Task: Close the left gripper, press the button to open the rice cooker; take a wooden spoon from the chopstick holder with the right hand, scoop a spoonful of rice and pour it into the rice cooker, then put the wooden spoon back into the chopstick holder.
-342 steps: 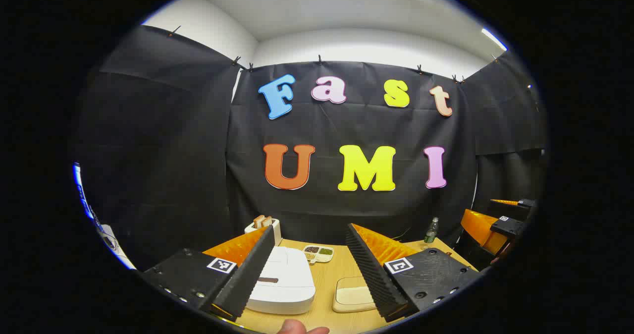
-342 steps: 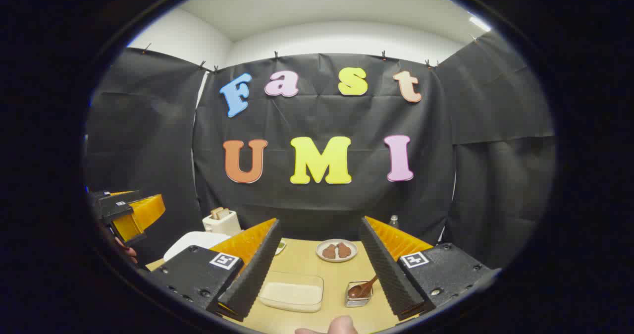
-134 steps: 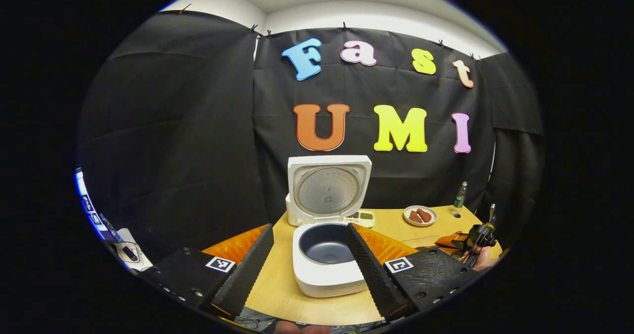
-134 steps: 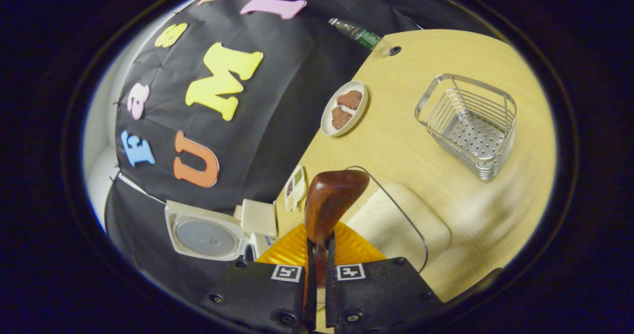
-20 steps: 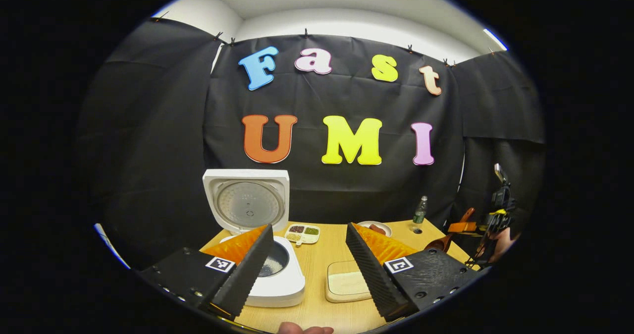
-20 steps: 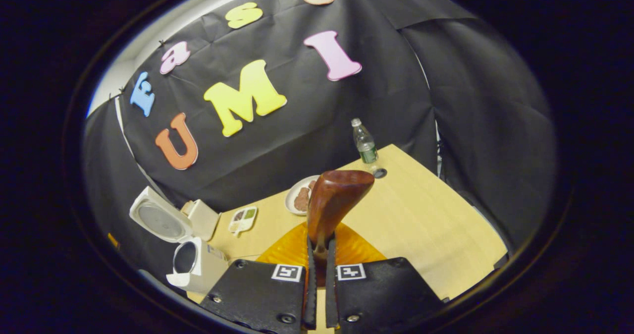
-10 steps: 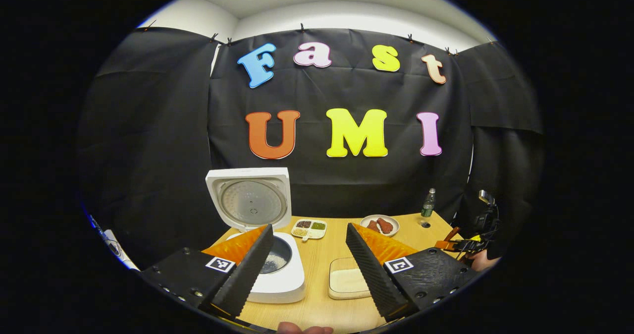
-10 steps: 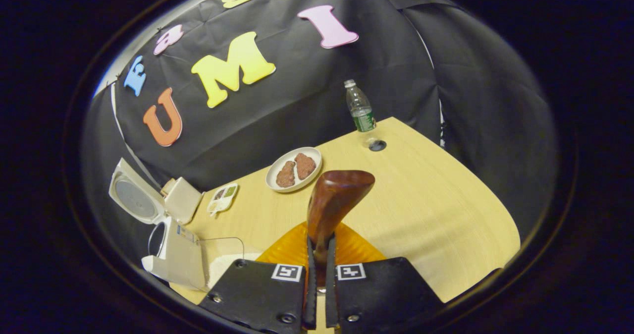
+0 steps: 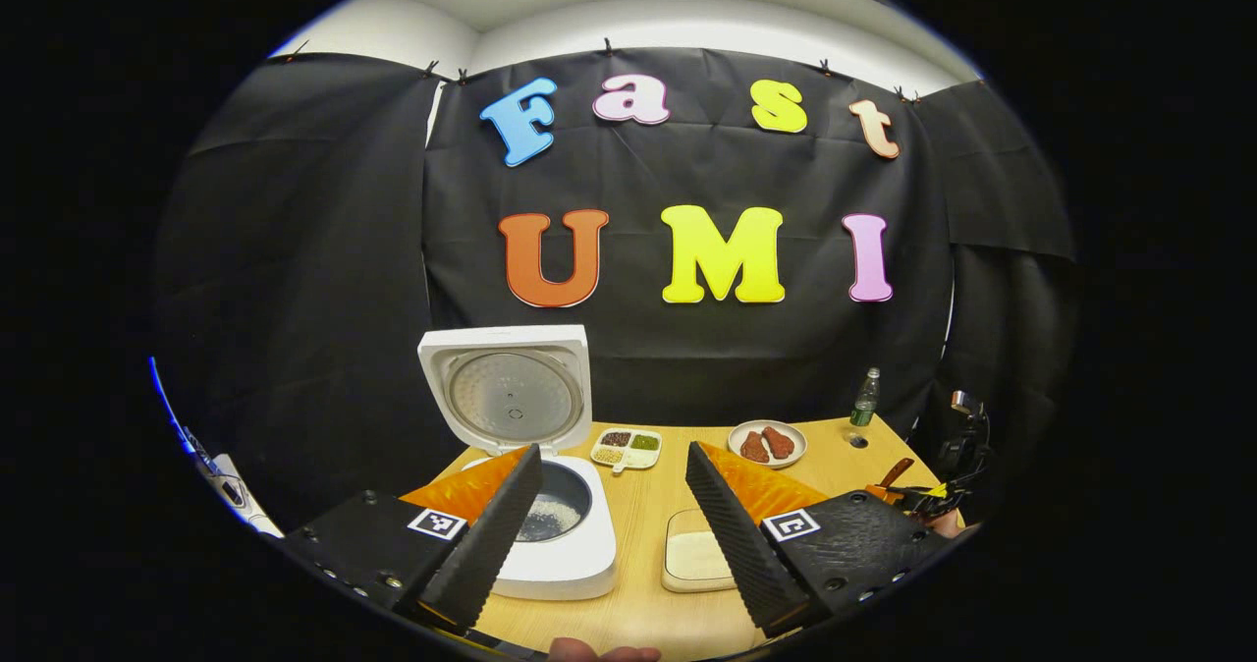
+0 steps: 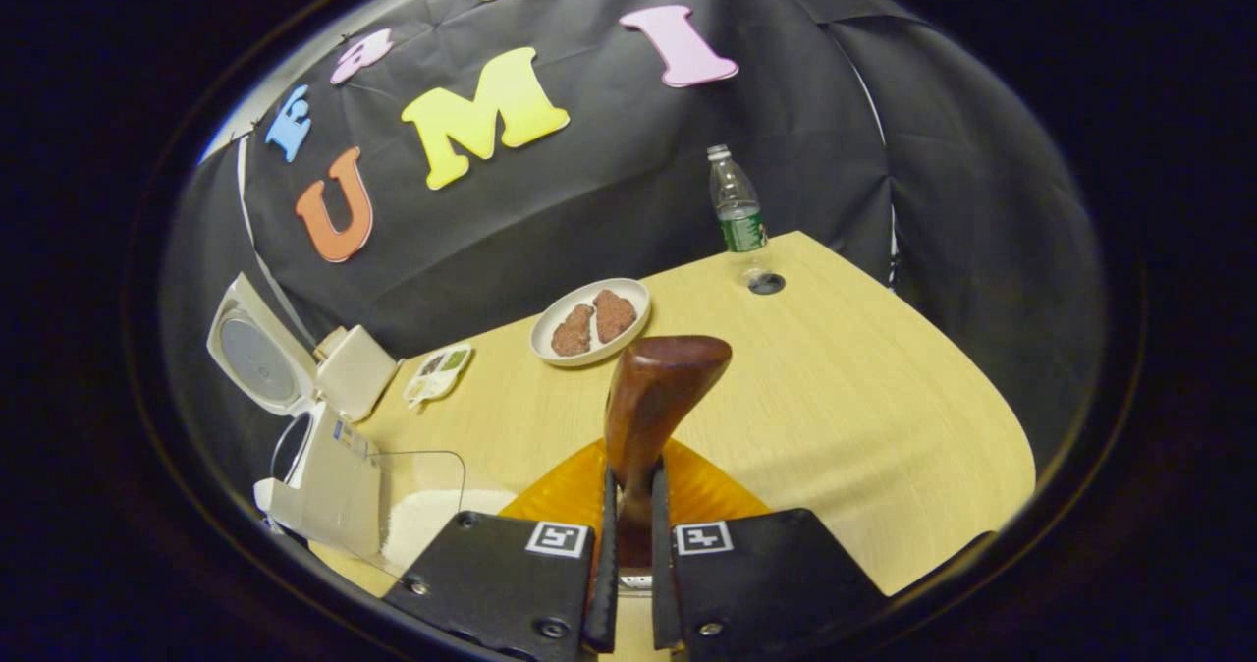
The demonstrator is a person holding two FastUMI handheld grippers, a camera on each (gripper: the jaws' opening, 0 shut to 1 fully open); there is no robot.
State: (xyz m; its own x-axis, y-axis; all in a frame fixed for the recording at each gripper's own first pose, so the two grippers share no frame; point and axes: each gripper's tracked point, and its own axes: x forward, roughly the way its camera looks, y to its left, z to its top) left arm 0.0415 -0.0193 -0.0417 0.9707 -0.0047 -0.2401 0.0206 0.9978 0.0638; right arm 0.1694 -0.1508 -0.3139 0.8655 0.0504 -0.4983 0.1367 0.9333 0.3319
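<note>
While the right gripper (image 10: 628, 505) is clamped on the dark brown wooden spoon (image 10: 656, 402), its handle hidden, the left gripper (image 9: 614, 515) stands apart above the open white rice cooker (image 9: 550, 524), partly covered by 1 finger

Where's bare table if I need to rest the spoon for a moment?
Bare table lies right of the wooden spoon, between the meat plate, the water bottle and the near edge. It is crowded leftward: rice tray, divided dish, open rice cooker.

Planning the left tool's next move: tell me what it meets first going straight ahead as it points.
Probably the small divided white dish of grains on the wooden table, then the black cloth wall; depth is unclear. The open left tool holds nothing.
</note>
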